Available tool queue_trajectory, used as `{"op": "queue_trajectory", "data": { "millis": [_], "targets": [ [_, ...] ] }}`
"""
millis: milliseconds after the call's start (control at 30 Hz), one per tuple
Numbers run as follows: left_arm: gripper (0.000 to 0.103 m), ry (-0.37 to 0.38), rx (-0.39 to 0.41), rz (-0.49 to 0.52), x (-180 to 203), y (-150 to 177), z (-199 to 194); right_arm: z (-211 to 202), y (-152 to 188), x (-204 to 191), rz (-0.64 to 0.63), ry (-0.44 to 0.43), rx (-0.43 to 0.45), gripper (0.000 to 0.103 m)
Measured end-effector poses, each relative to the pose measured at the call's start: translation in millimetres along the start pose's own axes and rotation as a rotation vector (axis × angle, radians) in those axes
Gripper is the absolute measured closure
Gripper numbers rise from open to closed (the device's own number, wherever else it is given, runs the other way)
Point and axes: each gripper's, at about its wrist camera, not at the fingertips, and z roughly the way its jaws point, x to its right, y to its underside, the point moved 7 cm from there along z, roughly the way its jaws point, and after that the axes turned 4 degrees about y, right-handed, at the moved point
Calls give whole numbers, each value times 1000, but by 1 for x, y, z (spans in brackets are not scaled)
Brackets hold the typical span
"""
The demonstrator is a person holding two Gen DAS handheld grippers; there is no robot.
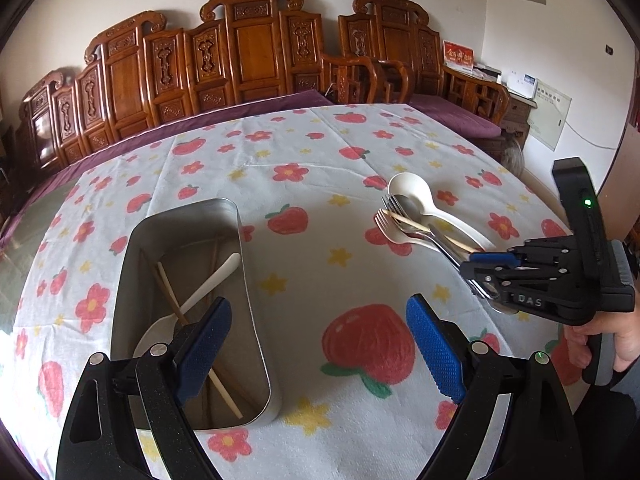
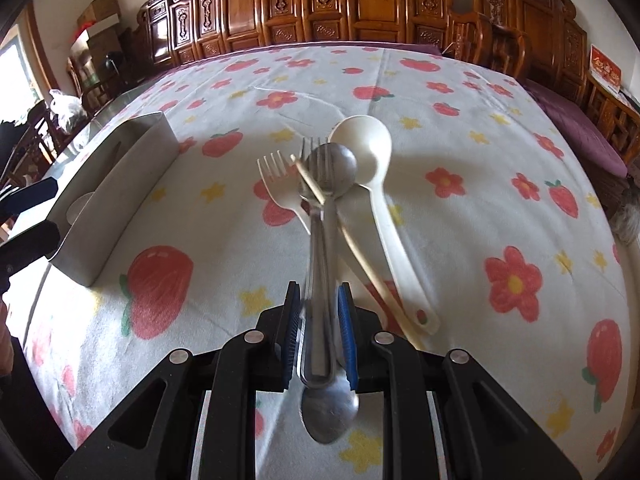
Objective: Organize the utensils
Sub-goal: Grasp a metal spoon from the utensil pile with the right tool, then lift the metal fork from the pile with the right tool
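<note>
Our left gripper (image 1: pixel 318 356) hangs spread wide over the tablecloth (image 1: pixel 304 184), nothing between its blue pads; its left finger sits above the metal tin (image 1: pixel 256 320). Inside the tin we see a white spoon (image 1: pixel 192 304) and a chopstick (image 1: pixel 176 300) crossed, each lying roughly along the tin's length. To the right, our right gripper (image 1: pixel 486 264) has its jaws pinched on the near ends of a utensil pile whose heads point away toward the wooden bench (image 1: pixel 248 56).

From the right wrist, our right gripper (image 2: pixel 319 320) clamps the metal fork (image 2: pixel 316 184) by its handle — long axis straight ahead, tines away. Alongside it lie a metal spoon (image 2: pixel 340 168), a white fork (image 2: pixel 280 184), a white ladle (image 2: pixel 368 148) and a chopstick (image 2: pixel 352 240) angled across, all pointing away. Another metal spoon (image 2: pixel 330 412) rests bowl-toward-us under the jaws.
</note>
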Motion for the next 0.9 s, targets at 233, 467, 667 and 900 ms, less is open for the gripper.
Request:
{"op": "queue_trajectory", "data": {
  "millis": [233, 467, 667, 900],
  "targets": [
    [18, -17, -9, 16, 1, 2, 5, 4, -2, -20, -65, 12, 4, 88],
    [18, -27, -5, 25, 2, 2, 5, -3, -2, -29, -81, -15, 25, 97],
    [18, -37, -9, 16, -2, 2, 6, -6, -3, -45, -109, -43, 39, 103],
    [18, -44, -10, 12, -5, 2, 7, -1, -19, -42, -87, -26, 67, 101]
  ]
}}
